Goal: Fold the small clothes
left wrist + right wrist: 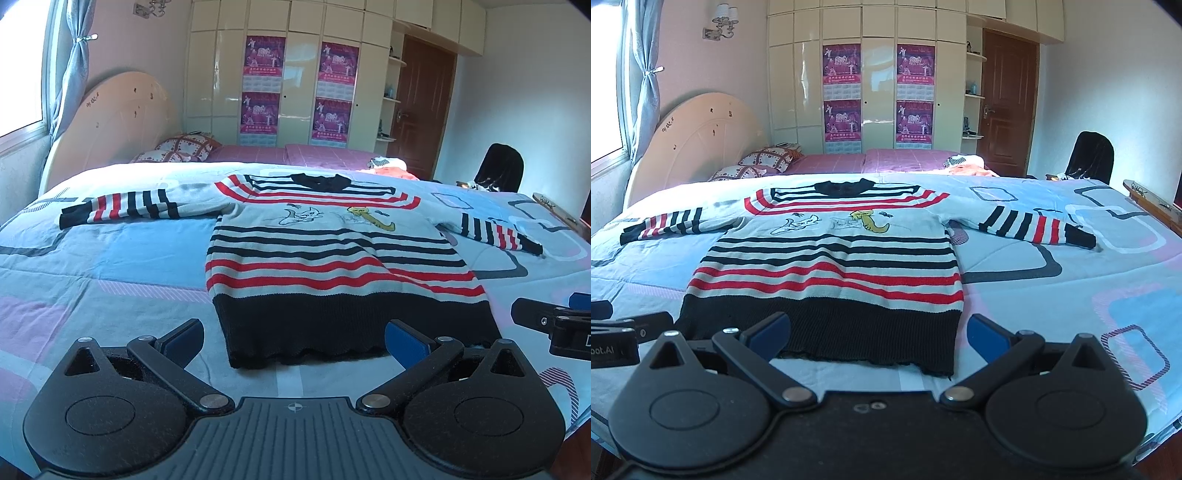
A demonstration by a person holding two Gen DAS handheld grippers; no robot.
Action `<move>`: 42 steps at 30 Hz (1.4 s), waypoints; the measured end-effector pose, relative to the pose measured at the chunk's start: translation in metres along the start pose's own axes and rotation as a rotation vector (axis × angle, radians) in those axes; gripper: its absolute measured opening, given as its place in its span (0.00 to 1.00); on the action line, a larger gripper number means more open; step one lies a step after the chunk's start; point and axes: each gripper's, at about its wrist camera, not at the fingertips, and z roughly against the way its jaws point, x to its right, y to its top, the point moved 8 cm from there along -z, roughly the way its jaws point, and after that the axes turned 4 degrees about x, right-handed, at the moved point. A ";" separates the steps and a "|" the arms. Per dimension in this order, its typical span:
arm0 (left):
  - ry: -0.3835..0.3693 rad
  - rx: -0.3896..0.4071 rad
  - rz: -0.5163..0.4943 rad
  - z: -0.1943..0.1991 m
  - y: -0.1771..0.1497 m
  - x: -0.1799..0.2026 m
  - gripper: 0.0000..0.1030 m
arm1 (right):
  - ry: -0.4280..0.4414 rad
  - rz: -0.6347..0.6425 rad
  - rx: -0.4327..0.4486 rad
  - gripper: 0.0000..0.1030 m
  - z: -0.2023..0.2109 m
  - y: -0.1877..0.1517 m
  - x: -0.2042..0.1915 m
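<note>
Left gripper (293,341): nearest to us in the left wrist view; jaws spread wide, blue pads (406,341) bare, nothing between them. We see it poised just short of the sweater's black hem; contact with the bedcover we cannot tell.
Right gripper (879,334): likewise spread wide and holding nothing, at the hem's right end; its left finger overlaps the hem in our view, touching or not we cannot tell.
Sweater (332,251): small striped knit, white with red and black bands, spread flat face up on the bed, both sleeves out sideways, collar away from us.
Cut off: in the left view only the right gripper's tip shows at the right edge; in the right view the left gripper is clipped at the left edge, its lettering partly lost.
Hard to make out: we read the drawing on the chest (831,223) as animal figures, no more; poster (842,70) text illegible.
Bedcover (110,258): pale blue and pink with rounded squares.
Far side: pillows (768,158), wardrobe (879,29), brown door (1008,99), dark chair (1089,155).
</note>
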 end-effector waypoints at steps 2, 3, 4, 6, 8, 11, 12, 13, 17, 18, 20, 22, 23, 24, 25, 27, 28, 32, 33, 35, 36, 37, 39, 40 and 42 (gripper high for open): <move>0.001 -0.003 -0.004 -0.001 0.000 0.000 1.00 | 0.000 0.001 0.003 0.99 0.000 0.000 -0.001; 0.001 -0.002 -0.003 -0.001 -0.001 0.000 1.00 | 0.000 0.001 0.002 0.99 0.000 0.000 -0.001; 0.000 -0.002 -0.004 -0.001 0.000 0.000 1.00 | 0.001 0.001 0.003 0.99 0.000 0.000 -0.001; 0.000 -0.003 -0.006 -0.001 -0.001 0.000 1.00 | -0.001 0.000 0.005 0.99 0.000 0.000 0.000; -0.001 -0.002 -0.006 -0.002 0.000 0.001 1.00 | -0.004 0.000 0.004 0.99 0.000 0.000 0.000; -0.002 -0.001 -0.006 -0.002 0.000 0.001 1.00 | -0.005 -0.001 0.006 0.99 -0.001 0.000 -0.001; -0.002 0.000 -0.007 -0.002 0.000 0.002 1.00 | -0.004 0.000 0.006 0.99 0.000 0.000 -0.001; -0.004 0.000 -0.006 -0.002 0.001 0.001 1.00 | -0.004 -0.001 0.007 0.99 0.000 0.000 -0.001; -0.004 0.002 -0.008 -0.002 0.002 0.002 1.00 | -0.006 0.000 0.010 0.99 0.000 0.001 0.000; -0.004 0.002 -0.008 -0.002 0.002 0.002 1.00 | -0.007 0.000 0.011 0.99 0.000 0.001 0.000; -0.004 0.002 -0.009 -0.002 0.002 0.002 1.00 | -0.007 0.000 0.010 0.99 0.000 0.001 0.000; -0.003 0.003 -0.008 -0.002 0.002 0.002 1.00 | -0.008 0.001 0.011 0.99 0.000 0.001 0.000; -0.003 0.003 -0.008 -0.002 0.002 0.002 1.00 | -0.006 0.001 0.011 0.99 0.000 0.001 0.000; -0.003 0.003 -0.007 -0.002 0.002 0.002 1.00 | -0.006 0.001 0.011 0.99 0.000 0.001 0.000; -0.002 0.003 -0.007 -0.002 0.002 0.002 1.00 | -0.006 0.002 0.011 0.99 0.001 0.001 0.000; -0.001 0.002 -0.007 -0.002 0.002 0.002 1.00 | -0.006 0.004 0.012 0.99 0.001 0.002 0.000; -0.001 0.003 -0.007 -0.002 0.002 0.002 1.00 | -0.006 0.005 0.011 0.99 0.001 0.002 0.000; -0.001 0.002 -0.007 -0.002 0.001 0.001 1.00 | -0.004 0.008 0.009 0.99 0.000 0.002 -0.001; -0.001 0.001 -0.006 -0.002 0.002 0.001 1.00 | -0.004 0.007 0.008 0.99 0.000 0.002 -0.001; 0.001 0.001 -0.008 -0.003 0.001 0.000 1.00 | -0.005 0.007 0.008 0.99 0.000 0.002 -0.002; 0.001 0.000 -0.007 -0.003 0.001 -0.001 1.00 | -0.005 0.008 0.007 0.99 0.000 0.001 -0.002; 0.001 0.000 -0.006 -0.003 0.001 -0.002 1.00 | -0.005 0.007 0.007 0.99 0.000 0.001 -0.002; 0.003 -0.001 -0.008 -0.003 0.001 -0.002 1.00 | -0.005 0.007 0.007 0.99 0.000 0.001 -0.002; 0.003 -0.002 -0.008 -0.004 0.001 -0.002 1.00 | -0.005 0.008 0.007 0.99 -0.001 0.001 -0.002; 0.003 -0.003 -0.009 -0.004 0.001 -0.002 1.00 | -0.005 0.009 0.006 0.99 -0.001 0.001 -0.003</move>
